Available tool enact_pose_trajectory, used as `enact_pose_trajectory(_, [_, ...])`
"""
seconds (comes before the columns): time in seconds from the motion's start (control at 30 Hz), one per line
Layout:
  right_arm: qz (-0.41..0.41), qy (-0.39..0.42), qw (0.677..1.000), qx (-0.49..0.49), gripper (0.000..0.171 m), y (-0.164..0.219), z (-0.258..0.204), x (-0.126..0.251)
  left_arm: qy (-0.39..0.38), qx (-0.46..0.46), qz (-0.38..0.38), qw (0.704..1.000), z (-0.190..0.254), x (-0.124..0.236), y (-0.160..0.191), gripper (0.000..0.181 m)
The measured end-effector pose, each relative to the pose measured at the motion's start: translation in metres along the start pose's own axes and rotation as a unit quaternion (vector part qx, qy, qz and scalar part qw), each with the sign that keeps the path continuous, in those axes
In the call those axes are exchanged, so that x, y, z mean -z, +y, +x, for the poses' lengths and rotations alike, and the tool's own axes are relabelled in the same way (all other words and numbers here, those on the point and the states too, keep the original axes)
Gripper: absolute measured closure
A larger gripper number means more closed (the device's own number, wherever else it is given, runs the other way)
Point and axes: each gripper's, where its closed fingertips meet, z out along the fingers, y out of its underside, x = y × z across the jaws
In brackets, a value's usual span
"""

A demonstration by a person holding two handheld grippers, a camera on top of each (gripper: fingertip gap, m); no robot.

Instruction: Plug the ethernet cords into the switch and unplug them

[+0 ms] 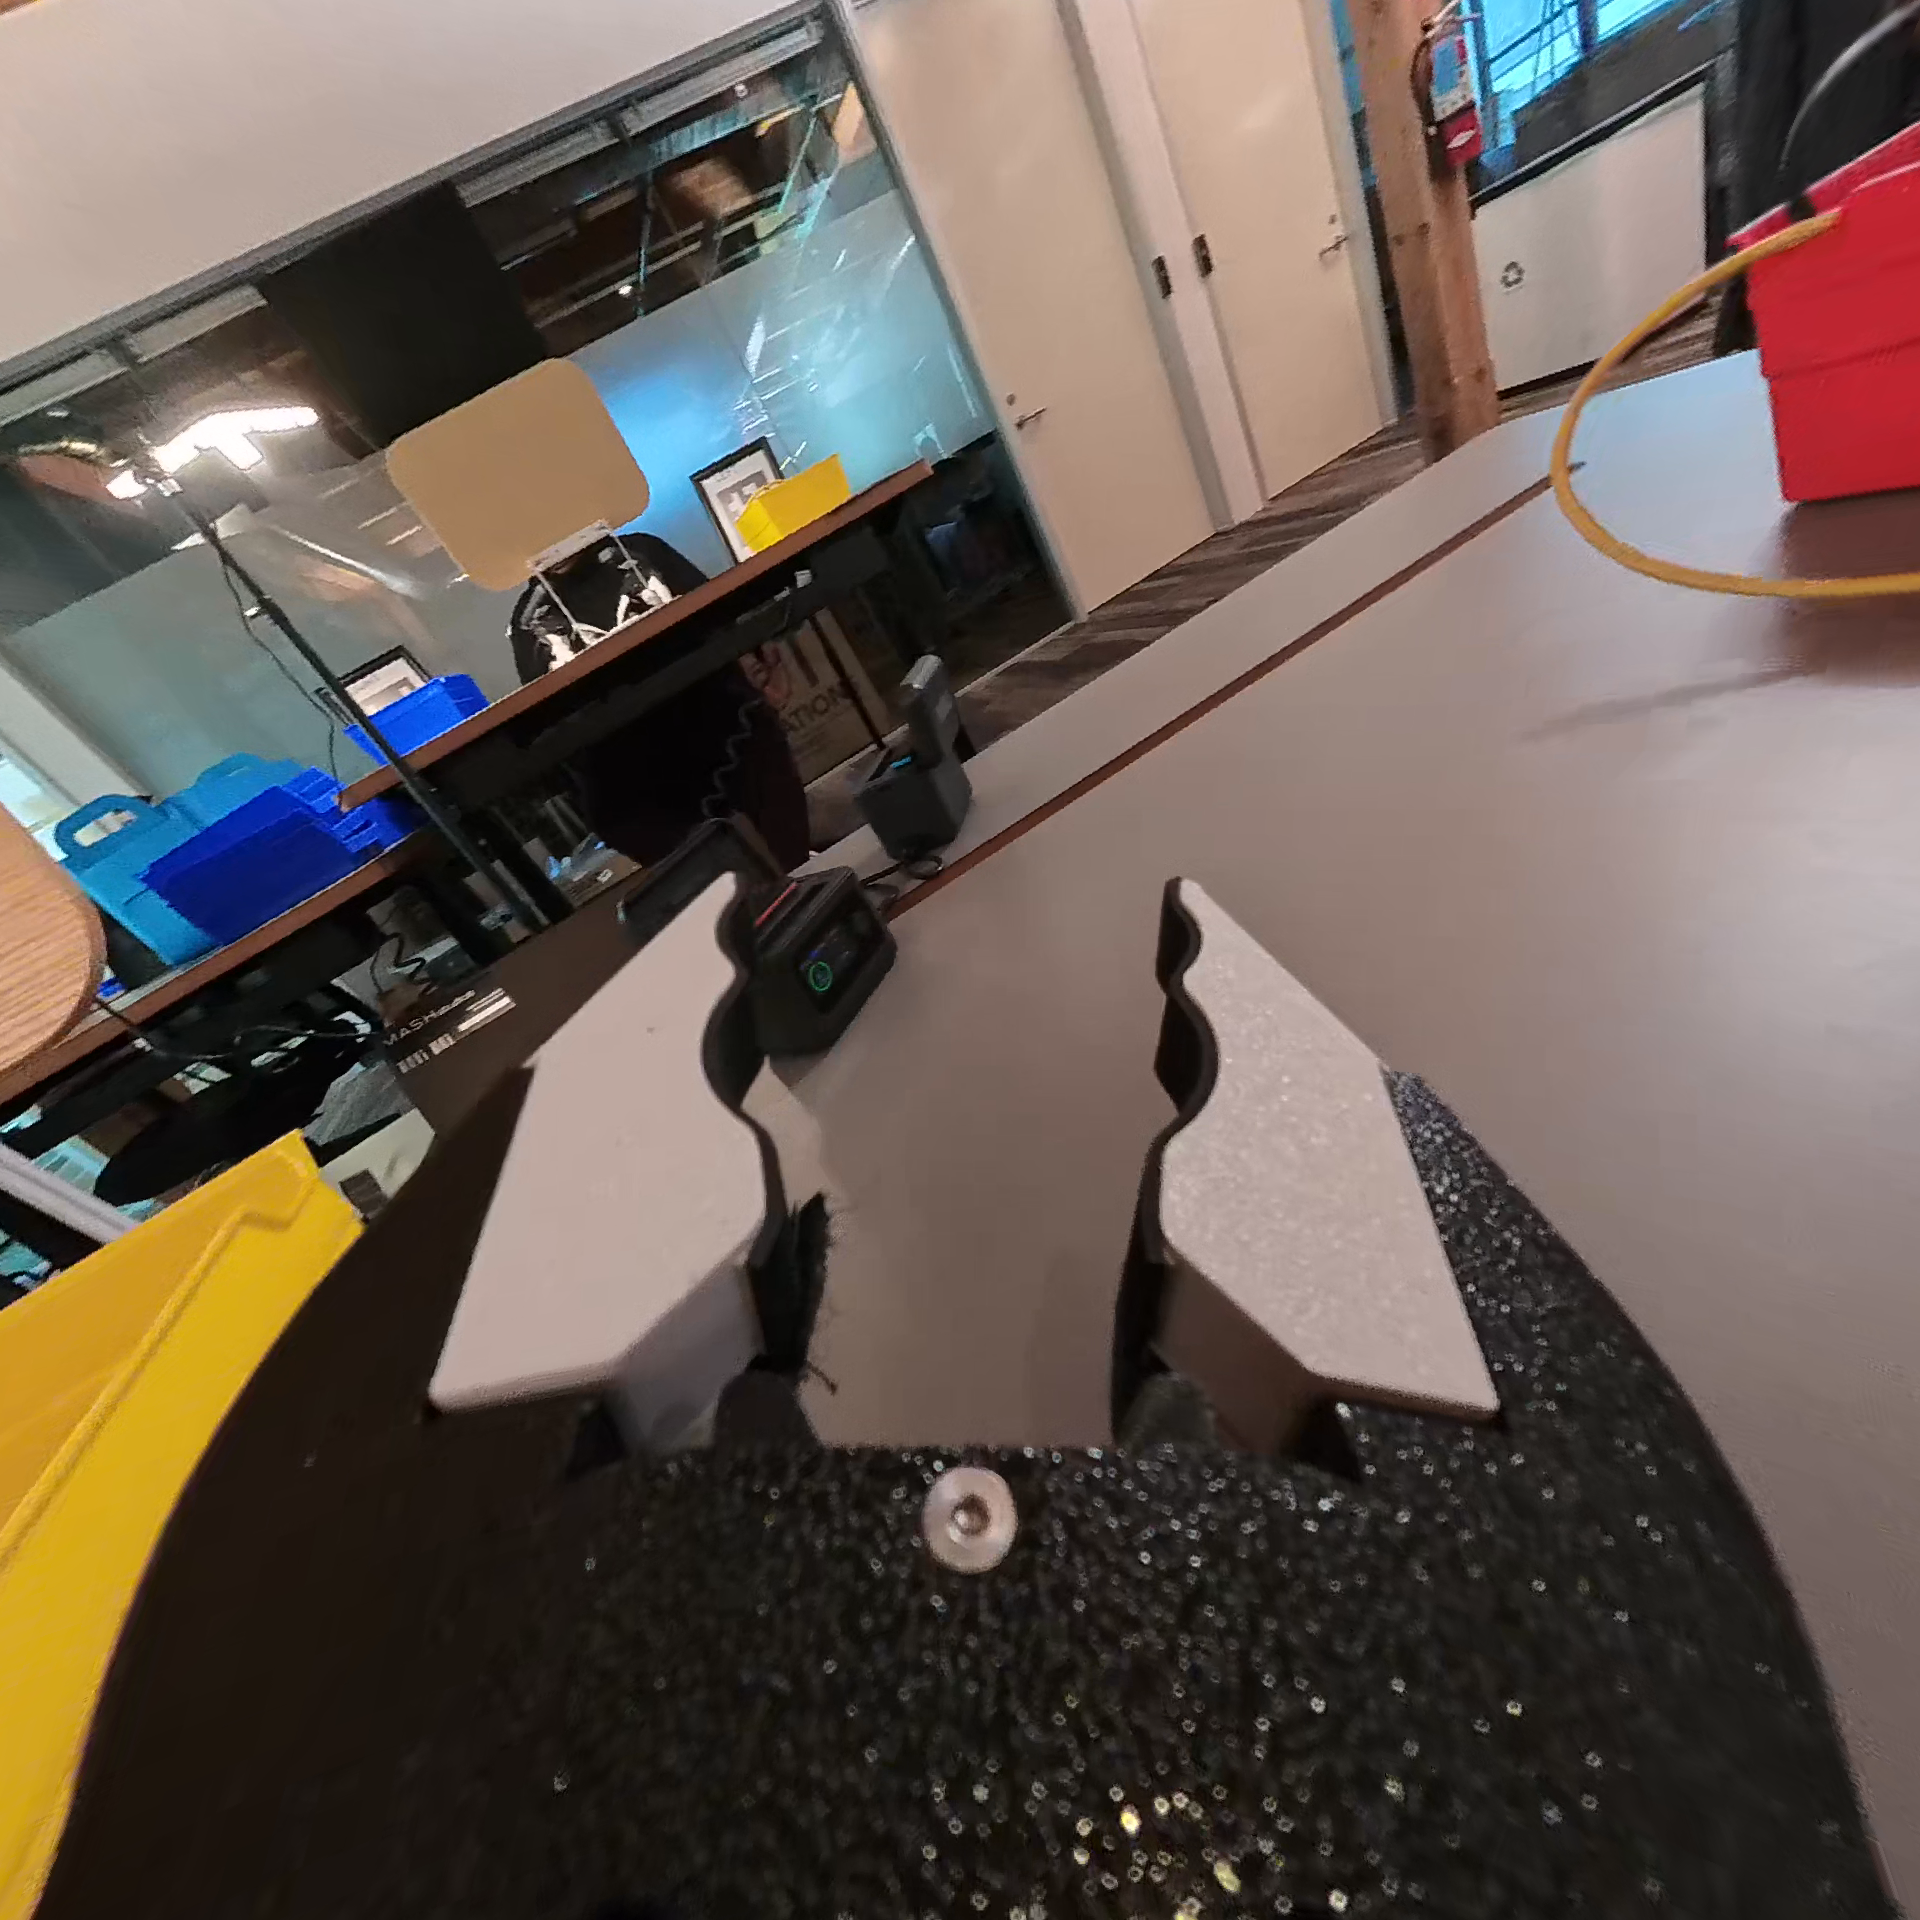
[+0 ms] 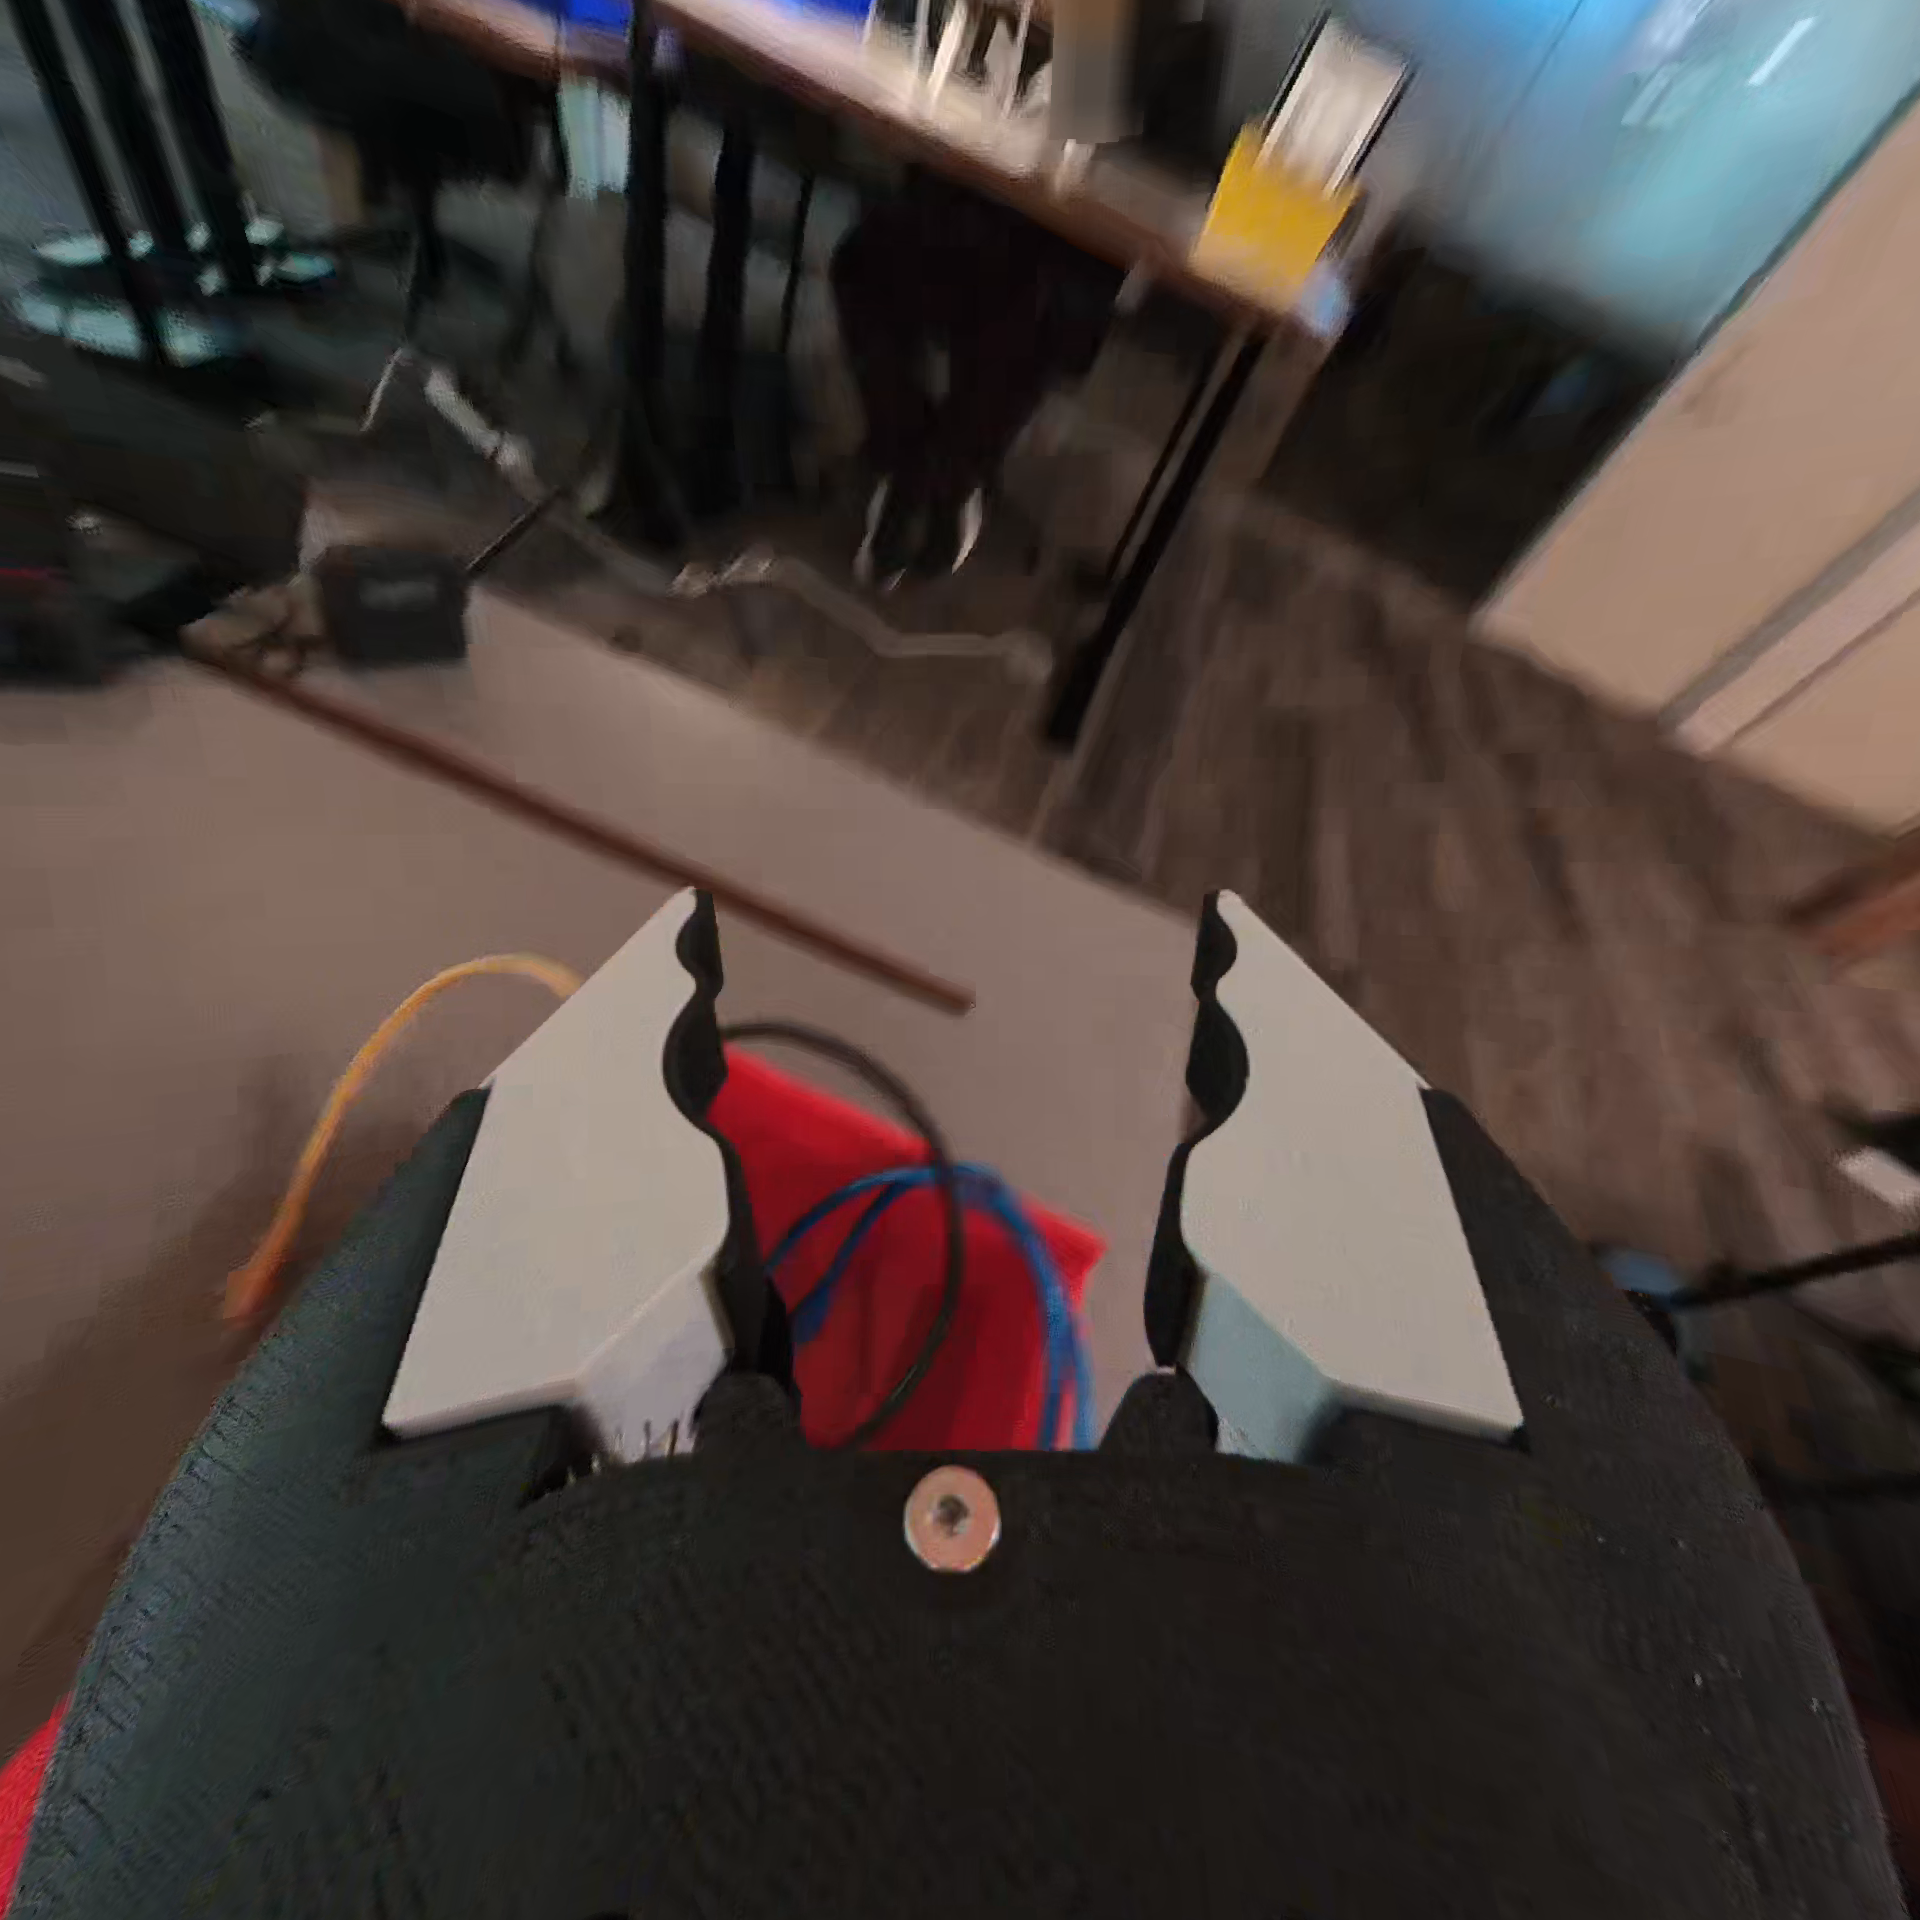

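My left gripper (image 1: 951, 935) is open and empty, low over the grey table (image 1: 1455, 831). A yellow ethernet cord (image 1: 1605, 416) arcs from a red bin (image 1: 1839, 332) at the right onto the table. My right gripper (image 2: 951, 935) is open and empty above the red bin (image 2: 883, 1247), which holds a blue cord (image 2: 1029, 1278) and a black cord (image 2: 935, 1143). The yellow cord (image 2: 343, 1122) curves out to the left of the bin. The right wrist view is motion-blurred. No switch shows clearly in either view.
A yellow bin (image 1: 135, 1403) sits close at the left. Small black charger boxes (image 1: 821, 966) (image 1: 920, 790) stand near the table's far edge. Beyond are other tables with blue bins (image 1: 249, 862), a tripod and a seated person (image 1: 623, 613). Tip to tip, the grippers are about 50 cm apart.
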Motion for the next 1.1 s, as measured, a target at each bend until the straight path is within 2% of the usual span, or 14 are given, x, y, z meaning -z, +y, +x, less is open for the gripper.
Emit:
enact_pose_trajectory(0.07, [0.044, 0.062, 0.995, 0.064, 0.08, -0.021, 0.015, 0.014, -0.001, -0.003, -0.003, 1.0, 0.0, 0.0, 0.001, 0.106])
enact_pose_trajectory(0.13, [0.045, 0.102, 0.987, 0.116, 0.079, -0.031, 0.021, 0.026, -0.003, -0.011, -0.009, 1.0, 0.001, -0.001, 0.002, 0.107])
enact_pose_trajectory(0.23, [0.073, 0.1, 0.987, 0.106, 0.08, -0.045, 0.013, 0.055, 0.008, -0.019, -0.025, 0.999, 0.009, -0.001, 0.004, 0.106])
enact_pose_trajectory(0.3, [0.072, 0.095, 0.989, 0.083, 0.077, -0.036, 0.005, 0.082, 0.051, -0.022, -0.033, 0.998, 0.028, 0.004, 0.003, 0.095])
enact_pose_trajectory(0.37, [0.064, 0.089, 0.992, 0.067, 0.076, -0.009, -0.003, 0.108, 0.099, -0.046, -0.057, 0.992, 0.047, 0.018, -0.003, 0.08])
enact_pose_trajectory(0.47, [0.03, 0.107, 0.993, 0.034, 0.071, 0.056, -0.001, 0.138, 0.098, -0.061, -0.08, 0.99, 0.043, 0.052, -0.029, 0.073])
enact_pose_trajectory(0.53, [0.008, 0.109, 0.994, -0.02, 0.065, 0.103, 0.001, 0.147, 0.076, -0.03, -0.098, 0.992, 0.024, 0.077, -0.047, 0.083])
enact_pose_trajectory(0.63, [-0.001, 0.089, 0.989, -0.116, 0.06, 0.163, -0.003, 0.146, -0.018, 0.049, -0.092, 0.994, -0.033, 0.11, -0.069, 0.092])
enact_pose_trajectory(0.7, [-0.013, 0.077, 0.985, -0.155, 0.061, 0.191, -0.001, 0.138, -0.088, 0.093, -0.132, 0.983, -0.071, 0.129, -0.054, 0.086])
enact_pose_trajectory(0.8, [-0.086, 0.034, 0.978, -0.185, 0.064, 0.22, -0.008, 0.128, -0.137, 0.152, -0.251, 0.946, -0.096, 0.151, 0.002, 0.072])
enact_pose_trajectory(0.83, [-0.097, 0.023, 0.977, -0.19, 0.069, 0.225, -0.013, 0.126, -0.13, 0.175, -0.275, 0.936, -0.094, 0.153, 0.017, 0.074])
enact_pose_trajectory(0.9, [-0.113, 0.0, 0.972, -0.207, 0.08, 0.234, -0.022, 0.12, -0.096, 0.198, -0.293, 0.931, -0.085, 0.152, 0.033, 0.105])
enact_pose_trajectory(1.1, [-0.175, -0.024, 0.96, -0.218, 0.121, 0.26, -0.039, 0.106, -0.094, 0.17, -0.381, 0.904, -0.076, 0.164, 0.082, 0.143])
